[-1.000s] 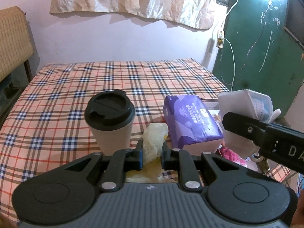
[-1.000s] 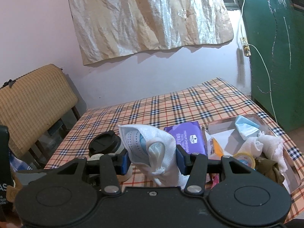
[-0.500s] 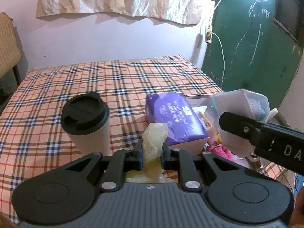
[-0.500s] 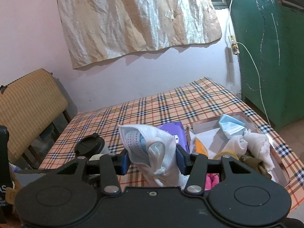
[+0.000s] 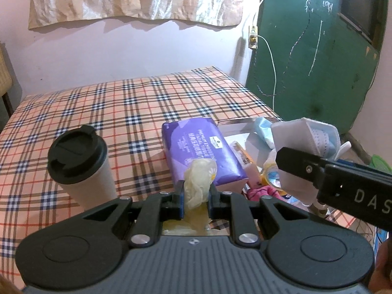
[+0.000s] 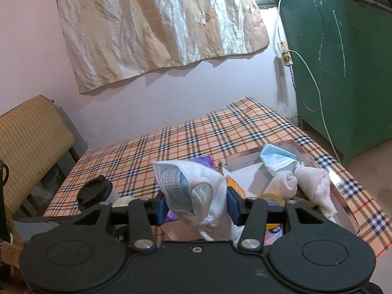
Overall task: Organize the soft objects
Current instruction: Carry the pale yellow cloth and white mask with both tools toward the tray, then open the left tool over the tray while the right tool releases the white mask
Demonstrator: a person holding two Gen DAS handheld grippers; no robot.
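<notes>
My left gripper [image 5: 195, 196] is shut on a pale yellow glove [image 5: 199, 181] and holds it above the plaid table, in front of a purple tissue pack [image 5: 199, 150]. My right gripper [image 6: 196, 204] is shut on a white face mask [image 6: 198, 191] wrapped round blue masks; it also shows in the left wrist view [image 5: 306, 137], held above a shiny tray [image 6: 335, 181]. The tray holds a blue mask [image 6: 276, 160], white cloths [image 6: 311, 181], a tape roll [image 6: 272, 199] and an orange packet [image 5: 241, 153].
A white cup with a black lid [image 5: 80, 161] stands on the plaid table [image 5: 122, 107] left of the tissue pack. A woven chair [image 6: 29, 134] stands at the table's left. A green door [image 5: 313, 49] and a wall socket with a cable [image 5: 253, 40] are on the right.
Both grippers have risen and drawn back toward the right while keeping their holds. The cup and tissue pack have shifted left and lower in the views.
</notes>
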